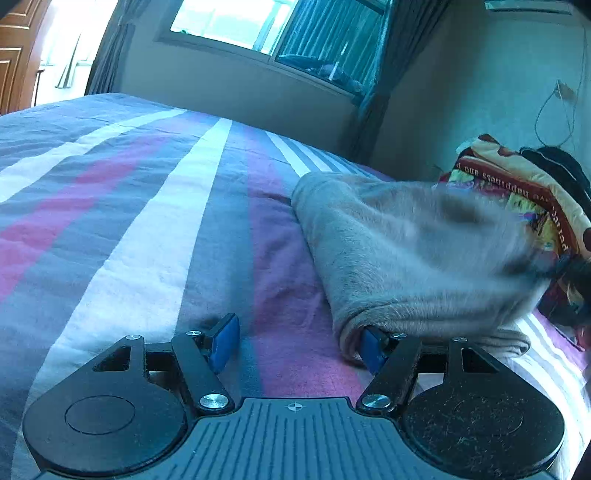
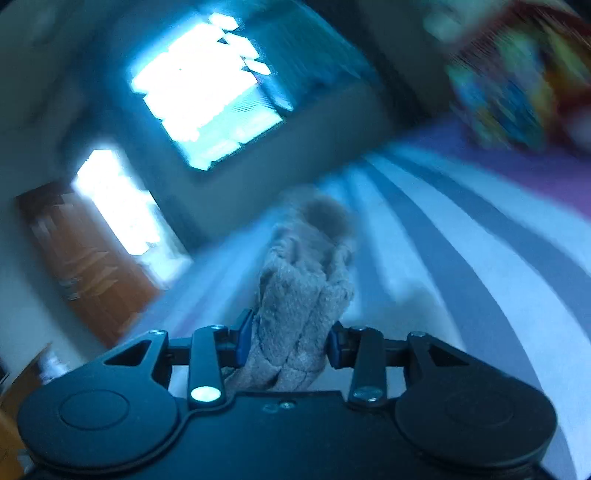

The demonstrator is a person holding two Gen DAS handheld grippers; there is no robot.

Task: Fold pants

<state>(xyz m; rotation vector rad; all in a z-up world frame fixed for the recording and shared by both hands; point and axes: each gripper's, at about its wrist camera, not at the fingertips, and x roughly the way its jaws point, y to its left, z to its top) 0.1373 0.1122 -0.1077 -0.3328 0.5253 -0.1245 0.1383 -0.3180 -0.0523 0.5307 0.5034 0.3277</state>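
Grey fleece fills the gap between the blue pads of the right tongs (image 2: 286, 341), which are clamped on a bunched, rope-like length of the pants (image 2: 303, 295). The bunching suggests the cloth was gathered so that one pinch can carry several layers at once. Ahead of these tongs the pants trail away above the striped bedspread (image 2: 461, 240), and heavy blur across the right wrist view points to a quick swing, probably the fold being carried over.

The left tongs (image 1: 299, 343) sit low on the bed with jaws spread wide and nothing between them. The left pad (image 1: 223, 343) rests in the open on the bedspread (image 1: 147, 240); the right pad (image 1: 373, 349) is tucked just under the rolled edge of the pants (image 1: 399, 251), which lie ahead and to the right of these tongs. That placement reads as a readiness either to pin the fold line or to take a fresh hold on the hem, though which cannot be told.

The far part of the grey cloth is smeared, consistent with that end being lifted by the other tongs. Beyond it, further right, a bright printed blanket (image 1: 517, 192) is heaped near the wall. A curtained window (image 1: 295, 33) stands well past the bed.

The fold appears to be midway, with one flap in the air and the rest flat.
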